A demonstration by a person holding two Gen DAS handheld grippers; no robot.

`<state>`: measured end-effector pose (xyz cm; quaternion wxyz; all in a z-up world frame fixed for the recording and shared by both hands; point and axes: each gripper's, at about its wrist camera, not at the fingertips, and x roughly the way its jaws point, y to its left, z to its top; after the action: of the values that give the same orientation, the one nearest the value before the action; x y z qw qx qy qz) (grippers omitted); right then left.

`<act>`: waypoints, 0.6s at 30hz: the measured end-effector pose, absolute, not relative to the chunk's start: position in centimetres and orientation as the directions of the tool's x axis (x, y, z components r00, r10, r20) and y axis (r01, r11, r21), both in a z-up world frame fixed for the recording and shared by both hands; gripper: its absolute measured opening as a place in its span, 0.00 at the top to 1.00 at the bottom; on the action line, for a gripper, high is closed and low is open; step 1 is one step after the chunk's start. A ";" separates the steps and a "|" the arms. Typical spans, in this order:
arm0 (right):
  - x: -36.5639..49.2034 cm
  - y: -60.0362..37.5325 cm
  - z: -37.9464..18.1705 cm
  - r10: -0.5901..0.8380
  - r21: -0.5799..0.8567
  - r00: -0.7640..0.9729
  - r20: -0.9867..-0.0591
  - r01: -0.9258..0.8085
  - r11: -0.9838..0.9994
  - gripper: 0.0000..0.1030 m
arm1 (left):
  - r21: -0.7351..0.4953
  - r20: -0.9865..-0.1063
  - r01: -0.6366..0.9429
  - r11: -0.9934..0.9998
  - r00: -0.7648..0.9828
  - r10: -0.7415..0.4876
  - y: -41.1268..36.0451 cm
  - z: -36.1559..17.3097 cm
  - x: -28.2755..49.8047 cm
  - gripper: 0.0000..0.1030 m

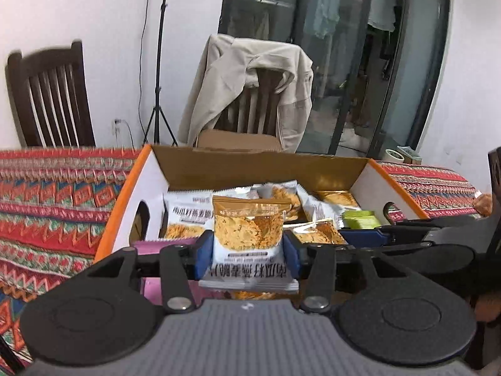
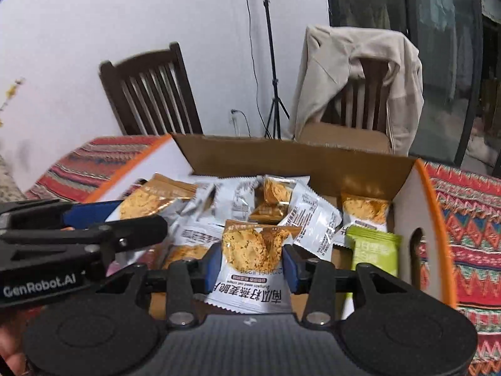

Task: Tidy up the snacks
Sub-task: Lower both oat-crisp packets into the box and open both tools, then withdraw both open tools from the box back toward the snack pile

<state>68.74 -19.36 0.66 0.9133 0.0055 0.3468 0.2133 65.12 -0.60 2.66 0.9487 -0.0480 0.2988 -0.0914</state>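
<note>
An open cardboard box (image 1: 125, 194) with orange rims stands on the patterned tablecloth and holds several snack packets. My left gripper (image 1: 248, 250) is shut on an upright cracker packet (image 1: 247, 235), its blue pads against both side edges, over the box's near side. My right gripper (image 2: 252, 263) is likewise shut on a second cracker packet (image 2: 250, 247) above the box (image 2: 432, 206). The two grippers sit side by side: the left one's blue finger (image 2: 87, 216) shows at the left of the right wrist view. A green packet (image 2: 372, 247) lies at the box's right.
The striped tablecloth (image 1: 47, 203) spreads to either side of the box. A pink packet (image 1: 156, 244) lies at the box's near left. Behind the table stand a dark wooden chair (image 1: 50, 94), a chair draped with a beige jacket (image 1: 250, 87) and a light stand (image 1: 159, 78).
</note>
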 end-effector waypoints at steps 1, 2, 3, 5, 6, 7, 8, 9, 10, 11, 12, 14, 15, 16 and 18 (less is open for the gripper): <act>69.1 -19.2 0.2 0.399 0.170 0.663 -0.633 -0.384 0.908 0.57 | -0.161 -0.559 0.151 0.975 0.801 -0.216 -0.2 2.5 65.4 0.46; 69.4 -19.2 0.0 0.408 0.185 0.658 -0.632 -0.384 0.905 0.56 | -0.170 -0.557 0.154 0.973 0.800 -0.224 0.1 2.3 65.6 0.39; 69.5 -19.2 -0.2 0.417 0.199 0.654 -0.631 -0.384 0.902 0.55 | -0.176 -0.551 0.155 0.972 0.803 -0.228 0.3 2.3 65.6 0.35; 69.8 -19.2 -0.5 0.429 0.215 0.649 -0.628 -0.385 0.898 0.52 | -0.186 -0.542 0.159 0.970 0.806 -0.236 0.6 2.4 65.6 0.34; 69.8 -19.1 -0.5 0.430 0.217 0.650 -0.626 -0.384 0.898 0.50 | -0.191 -0.540 0.163 0.968 0.806 -0.242 0.8 2.6 65.5 0.33; 69.6 -19.1 -0.4 0.430 0.216 0.654 -0.623 -0.384 0.898 0.49 | -0.195 -0.538 0.164 0.967 0.807 -0.246 0.9 2.8 65.3 0.33; 69.4 -19.2 -0.2 0.431 0.217 0.658 -0.618 -0.384 0.897 0.48 | -0.196 -0.534 0.166 0.967 0.809 -0.247 1.0 3.2 65.0 0.33; 69.3 -19.4 0.2 0.433 0.219 0.663 -0.611 -0.385 0.897 0.48 | -0.197 -0.529 0.167 0.966 0.812 -0.248 1.1 3.6 64.8 0.33; 69.0 -19.6 0.8 0.434 0.218 0.671 -0.602 -0.385 0.897 0.47 | -0.197 -0.522 0.167 0.966 0.816 -0.248 1.4 4.2 64.3 0.32; 68.5 -19.9 1.5 0.435 0.214 0.679 -0.591 -0.388 0.897 0.47 | -0.198 -0.513 0.168 0.966 0.822 -0.248 1.6 4.9 63.8 0.32; 68.0 -20.0 2.2 0.433 0.206 0.688 -0.582 -0.390 0.897 0.47 | -0.200 -0.502 0.169 0.965 0.828 -0.249 1.8 5.7 63.3 0.31; 66.8 -20.6 3.9 0.426 0.187 0.710 -0.560 -0.393 0.900 0.46 | -0.197 -0.479 0.176 0.965 0.841 -0.251 2.1 7.4 62.0 0.28; 65.9 -20.9 4.9 0.423 0.175 0.720 -0.550 -0.395 0.902 0.45 | -0.194 -0.466 0.181 0.964 0.848 -0.253 2.2 8.3 61.1 0.27; 65.1 -21.3 5.8 0.420 0.168 0.731 -0.538 -0.395 0.903 0.43 | -0.188 -0.453 0.188 0.964 0.854 -0.255 2.3 9.2 60.2 0.26; 63.0 -22.1 7.6 0.416 0.156 0.750 -0.514 -0.395 0.905 0.39 | -0.170 -0.435 0.206 0.964 0.861 -0.261 2.3 10.7 58.0 0.19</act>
<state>62.99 -22.06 7.60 0.9353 0.0186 0.2792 0.2166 57.99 2.31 10.73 0.9629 -0.0589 0.2336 -0.1215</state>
